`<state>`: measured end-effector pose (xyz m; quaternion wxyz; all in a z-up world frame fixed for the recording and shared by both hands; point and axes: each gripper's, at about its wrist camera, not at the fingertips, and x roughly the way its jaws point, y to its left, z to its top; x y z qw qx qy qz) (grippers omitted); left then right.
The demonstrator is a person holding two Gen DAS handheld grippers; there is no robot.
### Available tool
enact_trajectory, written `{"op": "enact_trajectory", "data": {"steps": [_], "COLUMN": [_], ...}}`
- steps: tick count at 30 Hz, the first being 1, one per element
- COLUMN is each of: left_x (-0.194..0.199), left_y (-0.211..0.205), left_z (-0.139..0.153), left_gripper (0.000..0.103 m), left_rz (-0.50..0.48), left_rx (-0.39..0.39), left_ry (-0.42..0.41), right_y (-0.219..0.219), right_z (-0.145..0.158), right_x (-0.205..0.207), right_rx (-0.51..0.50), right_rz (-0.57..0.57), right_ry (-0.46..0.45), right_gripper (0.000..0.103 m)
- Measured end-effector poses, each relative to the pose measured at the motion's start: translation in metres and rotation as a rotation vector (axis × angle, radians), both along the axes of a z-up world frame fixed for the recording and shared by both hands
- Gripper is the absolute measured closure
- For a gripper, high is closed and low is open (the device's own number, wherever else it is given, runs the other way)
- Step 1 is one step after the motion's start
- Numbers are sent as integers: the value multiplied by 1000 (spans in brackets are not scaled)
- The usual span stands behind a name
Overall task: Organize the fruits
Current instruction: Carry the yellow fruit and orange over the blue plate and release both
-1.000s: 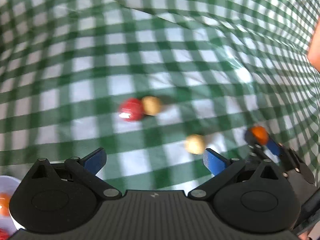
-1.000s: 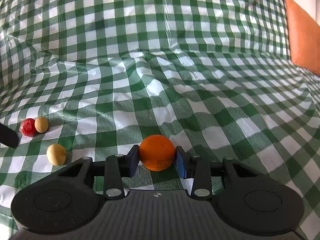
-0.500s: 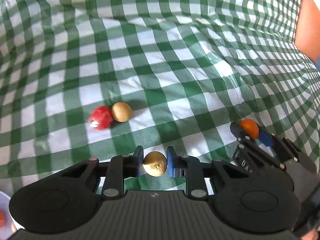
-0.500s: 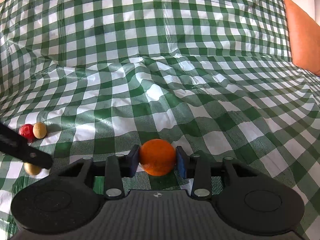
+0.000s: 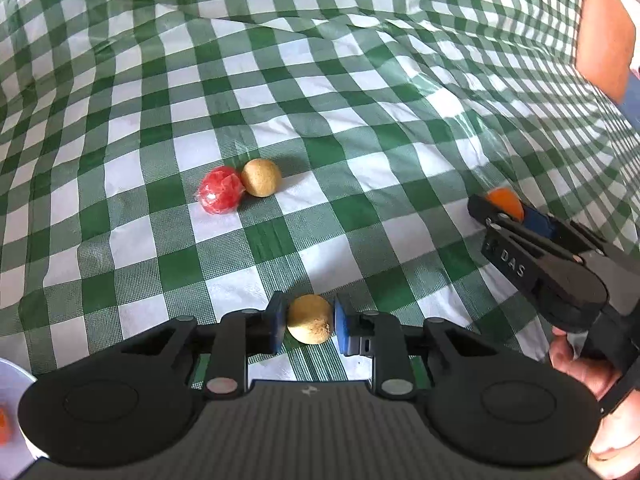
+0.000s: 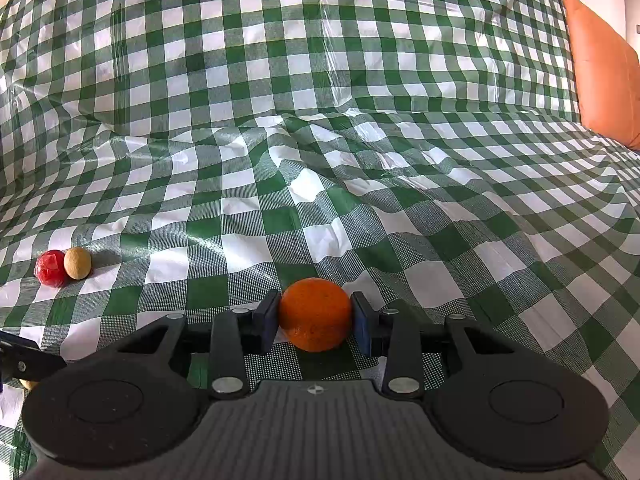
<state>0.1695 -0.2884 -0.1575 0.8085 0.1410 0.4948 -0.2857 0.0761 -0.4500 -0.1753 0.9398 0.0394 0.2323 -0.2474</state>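
My left gripper (image 5: 308,322) is shut on a small tan fruit (image 5: 309,319), held just above the green checked cloth. A red fruit (image 5: 219,195) and a second tan fruit (image 5: 261,177) lie touching each other on the cloth ahead and to the left; they also show in the right wrist view, the red fruit (image 6: 51,268) and the tan fruit (image 6: 77,263). My right gripper (image 6: 316,316) is shut on an orange (image 6: 316,314). It shows at the right of the left wrist view (image 5: 508,210), holding the orange (image 5: 505,202).
The wrinkled green and white checked cloth (image 6: 320,140) covers the whole surface. A white bowl rim (image 5: 12,380) with an orange piece in it sits at the lower left. An orange cushion (image 6: 600,80) stands at the far right.
My left gripper moved forward over the near tan fruit and shut on it. The right gripper stayed shut on the orange and lifted slightly.
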Motion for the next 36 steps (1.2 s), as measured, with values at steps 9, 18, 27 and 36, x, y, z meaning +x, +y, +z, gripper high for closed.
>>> {"op": "enact_trajectory", "data": {"steps": [9, 18, 27, 36], "left_x": [-24, -88, -164, -211], "left_y": [14, 99, 215, 287], "left_z": [46, 118, 159, 172], "left_gripper": [76, 76, 76, 76], "left_rz": [37, 119, 255, 347], "left_rx": [73, 138, 133, 74], "left_ry": [-18, -55, -77, -76], "right_y": [7, 89, 207, 285], "right_z": [15, 71, 97, 117], "right_x": [-16, -106, -194, -219], "right_rx": [-14, 10, 90, -41], "right_rz": [-46, 96, 359, 572], "right_ry": [-40, -27, 39, 52], "right_gripper": [65, 65, 65, 65]}}
